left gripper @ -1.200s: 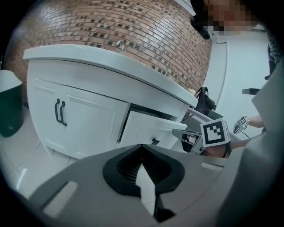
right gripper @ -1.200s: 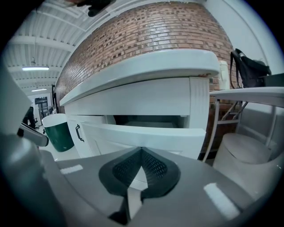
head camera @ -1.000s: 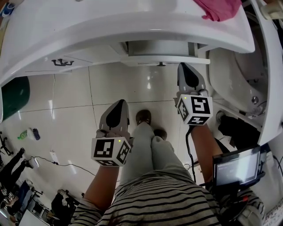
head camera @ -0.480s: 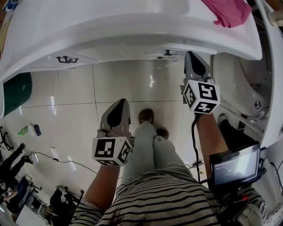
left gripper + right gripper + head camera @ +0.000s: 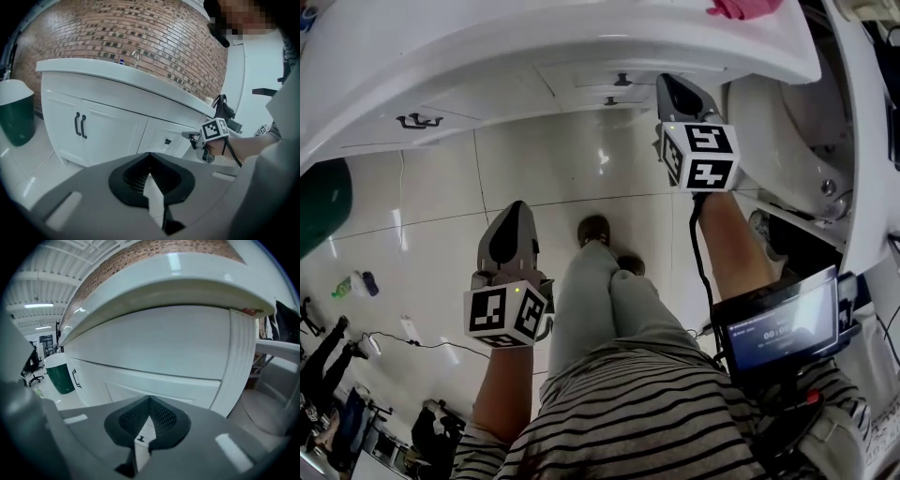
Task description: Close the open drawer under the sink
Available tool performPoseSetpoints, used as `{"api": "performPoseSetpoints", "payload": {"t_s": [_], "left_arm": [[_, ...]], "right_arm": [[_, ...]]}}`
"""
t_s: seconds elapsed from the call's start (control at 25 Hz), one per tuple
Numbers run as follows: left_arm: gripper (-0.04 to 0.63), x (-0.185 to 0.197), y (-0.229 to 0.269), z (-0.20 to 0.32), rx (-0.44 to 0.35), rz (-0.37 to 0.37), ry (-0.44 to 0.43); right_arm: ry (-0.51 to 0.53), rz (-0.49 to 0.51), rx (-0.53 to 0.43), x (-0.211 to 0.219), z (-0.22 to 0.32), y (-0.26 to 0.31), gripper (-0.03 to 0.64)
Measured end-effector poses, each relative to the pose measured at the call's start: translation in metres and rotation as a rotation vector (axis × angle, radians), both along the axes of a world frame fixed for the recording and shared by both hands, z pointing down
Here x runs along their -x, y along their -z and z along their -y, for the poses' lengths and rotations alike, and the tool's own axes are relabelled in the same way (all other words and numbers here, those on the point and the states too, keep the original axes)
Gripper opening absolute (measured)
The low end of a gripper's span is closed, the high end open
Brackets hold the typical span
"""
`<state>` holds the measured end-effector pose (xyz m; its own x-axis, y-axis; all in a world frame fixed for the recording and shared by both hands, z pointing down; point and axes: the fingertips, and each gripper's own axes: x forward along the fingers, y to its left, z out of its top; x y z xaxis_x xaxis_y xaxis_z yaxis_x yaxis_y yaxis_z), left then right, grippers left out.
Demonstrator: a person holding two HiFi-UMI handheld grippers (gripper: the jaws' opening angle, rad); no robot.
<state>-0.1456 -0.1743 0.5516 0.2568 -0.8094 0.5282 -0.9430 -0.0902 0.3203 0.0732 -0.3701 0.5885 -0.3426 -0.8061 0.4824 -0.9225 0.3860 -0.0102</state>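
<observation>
The drawer sits under the counter, right of the cupboard doors, with the right gripper beside it.

The table and drawer front are smooth, glossy white. The floor tiles are polished and mirror lights. The wall is rough matt brick. The left tongs and right tongs are matt grey plastic with textured black pads.

The person's right gripper is held well forward, the right forearm stretched out behind it, jaws pressed together with nothing between them. The left gripper hangs lower and nearer the body, pointing forward ahead of the left forearm, jaws likewise closed and empty.
</observation>
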Motion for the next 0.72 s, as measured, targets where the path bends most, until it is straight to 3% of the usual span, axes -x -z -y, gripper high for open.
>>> {"api": "performPoseSetpoints", "payload": {"t_s": [0.16,0.4,0.72], "left_arm": [[0.012,-0.001,0.03,-0.016,-0.013,0.012,-0.005],[0.012,-0.001,0.12,-0.058,-0.091,0.044,-0.004],[0.012,-0.004,0.246,-0.166,-0.181,0.112,0.066]], "right_arm": [[0.055,0.045,0.022,0.015,-0.045,0.035,0.0],[0.096,0.135,0.055,0.017,-0.148,0.126,0.0],[0.201,0.178,-0.032,0.007,-0.27,0.269,0.0]]}}
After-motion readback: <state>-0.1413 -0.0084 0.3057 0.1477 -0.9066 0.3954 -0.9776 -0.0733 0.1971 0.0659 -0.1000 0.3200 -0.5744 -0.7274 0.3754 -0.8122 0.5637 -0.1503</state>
